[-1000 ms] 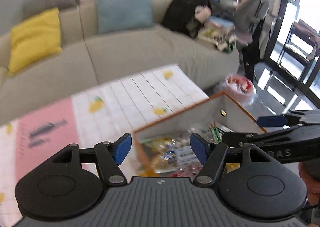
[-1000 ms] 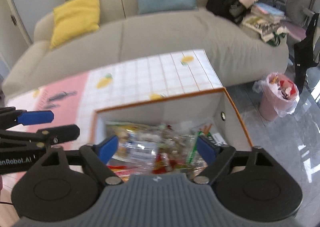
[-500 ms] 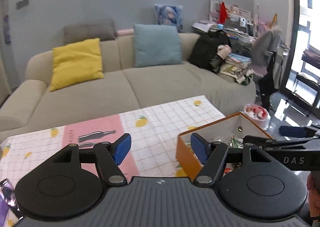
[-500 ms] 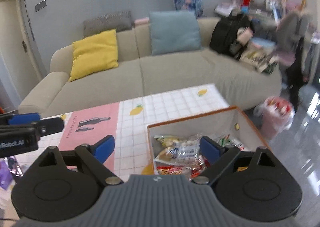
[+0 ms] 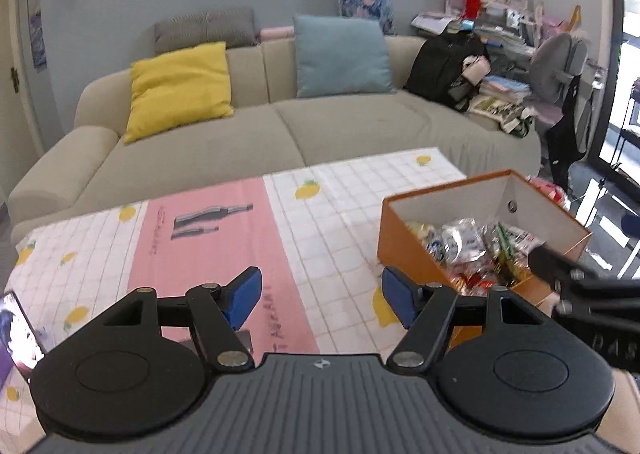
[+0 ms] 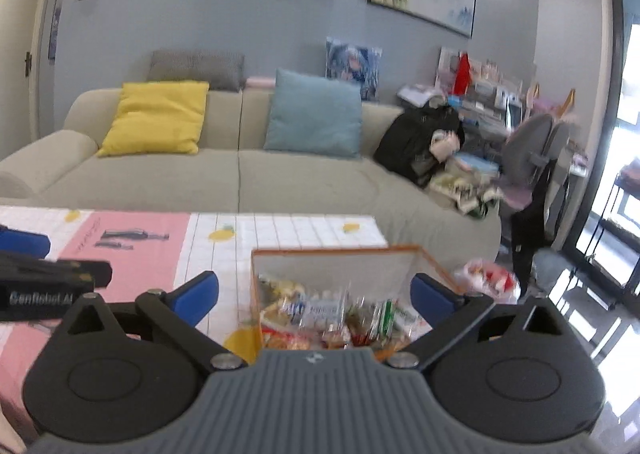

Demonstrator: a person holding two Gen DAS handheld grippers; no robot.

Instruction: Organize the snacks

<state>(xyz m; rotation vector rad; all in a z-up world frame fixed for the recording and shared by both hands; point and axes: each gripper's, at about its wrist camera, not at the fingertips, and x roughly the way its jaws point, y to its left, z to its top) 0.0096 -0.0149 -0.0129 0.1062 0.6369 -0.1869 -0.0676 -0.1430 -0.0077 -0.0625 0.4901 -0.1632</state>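
An orange box (image 5: 404,250) with white inner walls stands at the table's right end, filled with mixed snack packets (image 5: 464,246). My left gripper (image 5: 320,298) is open and empty over the pink stripe of the tablecloth (image 5: 208,238), left of the box. The right gripper's black arm (image 5: 580,294) reaches in at the right edge. In the right wrist view the box (image 6: 332,266) and its snacks (image 6: 320,310) lie just ahead of my right gripper (image 6: 316,296). Its jaws are opening, with nothing gripped between them. The left gripper (image 6: 40,274) shows at the left.
A beige sofa (image 5: 288,134) with a yellow cushion (image 5: 180,90) and a blue cushion (image 5: 340,56) runs behind the table. A black backpack (image 5: 444,68) sits on its right end. A lined waste bin (image 6: 492,278) stands on the floor past the box. A purple packet (image 5: 16,338) lies at the table's left edge.
Both grippers have drawn back from over the box and tilted up, so the sofa and wall show. The left gripper shifted left, leaving the box on its right. The right jaws stand wider.
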